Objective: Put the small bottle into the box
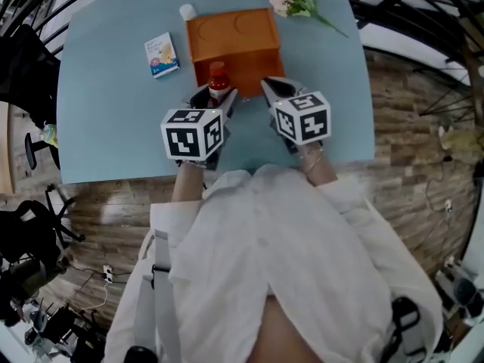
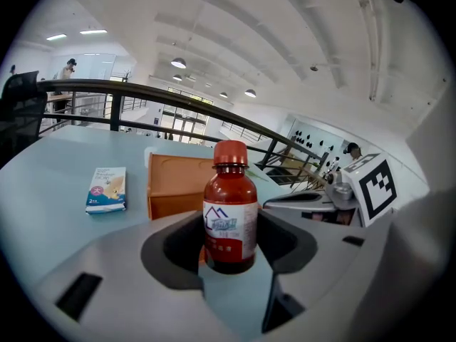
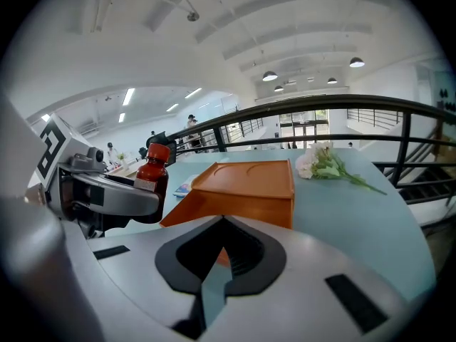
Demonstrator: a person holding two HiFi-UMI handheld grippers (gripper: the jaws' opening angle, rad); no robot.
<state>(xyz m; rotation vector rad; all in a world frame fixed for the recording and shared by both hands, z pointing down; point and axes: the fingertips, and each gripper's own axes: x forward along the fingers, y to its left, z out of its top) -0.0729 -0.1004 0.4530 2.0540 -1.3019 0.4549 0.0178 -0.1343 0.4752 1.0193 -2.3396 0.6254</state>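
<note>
The small bottle (image 1: 218,77), dark red with a red cap and a white label, stands upright between the jaws of my left gripper (image 1: 218,94), which is shut on it. In the left gripper view the bottle (image 2: 229,209) fills the middle, held at its lower body. The orange box (image 1: 231,38) lies just beyond it on the light blue table (image 1: 113,119); I see its flat top with two round embossed marks. My right gripper (image 1: 274,88) hovers at the box's near right corner, shut and holding nothing. The right gripper view shows the box (image 3: 246,180) straight ahead and the bottle (image 3: 152,177) at left.
A small blue and white carton (image 1: 162,55) lies left of the box. A white-capped item (image 1: 187,11) stands at the box's far left corner. A sprig of pale flowers (image 1: 297,1) lies at the far right. The table's near edge (image 1: 227,174) is close to the person's body.
</note>
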